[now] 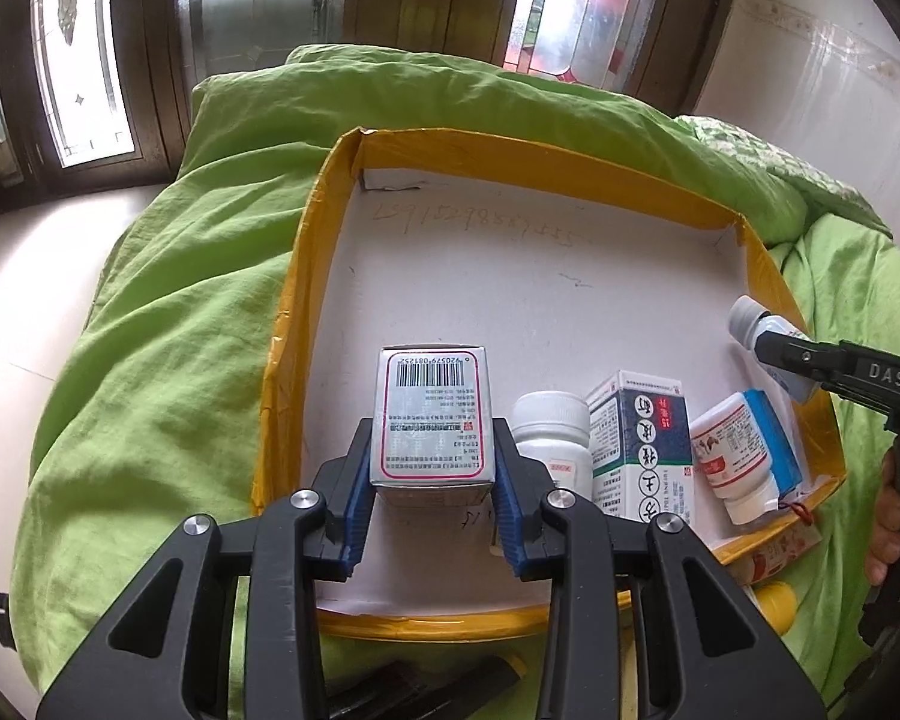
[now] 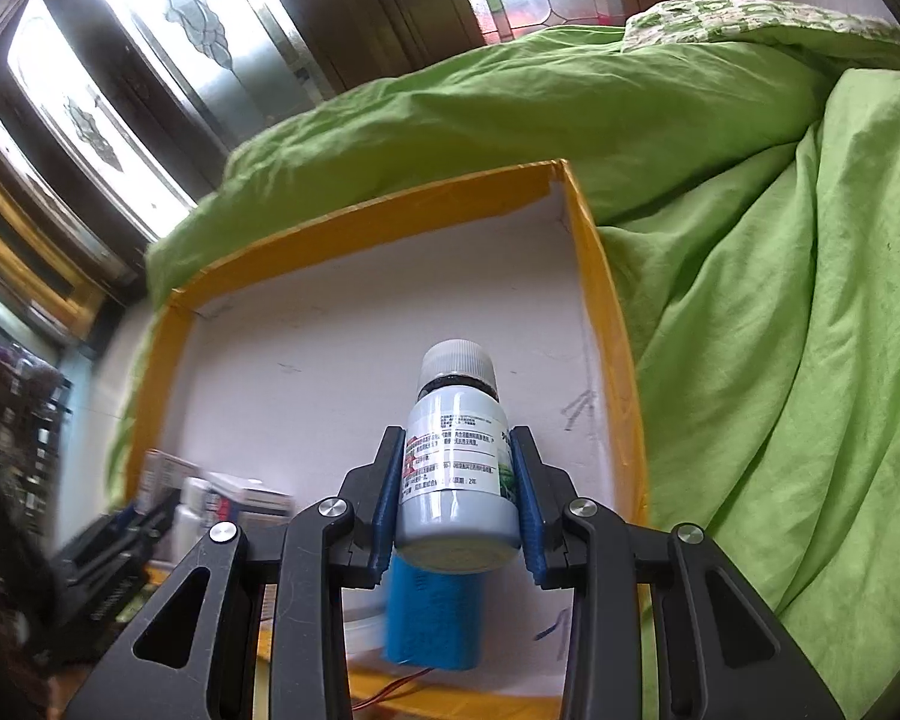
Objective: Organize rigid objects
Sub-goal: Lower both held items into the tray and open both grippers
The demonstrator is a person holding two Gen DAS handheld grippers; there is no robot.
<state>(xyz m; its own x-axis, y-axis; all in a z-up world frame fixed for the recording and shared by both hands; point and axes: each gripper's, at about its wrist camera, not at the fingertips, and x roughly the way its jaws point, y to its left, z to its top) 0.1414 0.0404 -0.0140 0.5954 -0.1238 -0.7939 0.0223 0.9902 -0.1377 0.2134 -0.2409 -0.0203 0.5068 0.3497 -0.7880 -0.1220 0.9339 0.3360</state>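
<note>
Left wrist view: the left gripper (image 1: 432,468) is seen at lower centre, its blue-padded jaws clenched on a silver medicine carton (image 1: 429,420) whose barcode face is turned upward. The carton is held over the white floor of a shallow yellow-rimmed tray (image 1: 306,276), which rests on a green quilt (image 1: 150,312). To the right of the carton, inside the tray, a white bottle (image 1: 552,426), a green-and-white box (image 1: 639,444) and a tipped red-labelled bottle (image 1: 732,456) are lined up; a blue block (image 1: 774,438) is seen just beside the last. At the right edge of the frame, the right gripper (image 1: 780,348) is shown grasping a grey bottle (image 1: 750,315) above the tray's right rim.

Right wrist view: the right gripper (image 2: 459,480) is seen at lower centre, its jaws closed on the grey bottle (image 2: 456,450), cap pointing away from the camera. The bottle is held above the tray (image 2: 606,324); a blue block (image 2: 432,618) is visible directly beneath it. Blurred boxes are visible at lower left.
</note>
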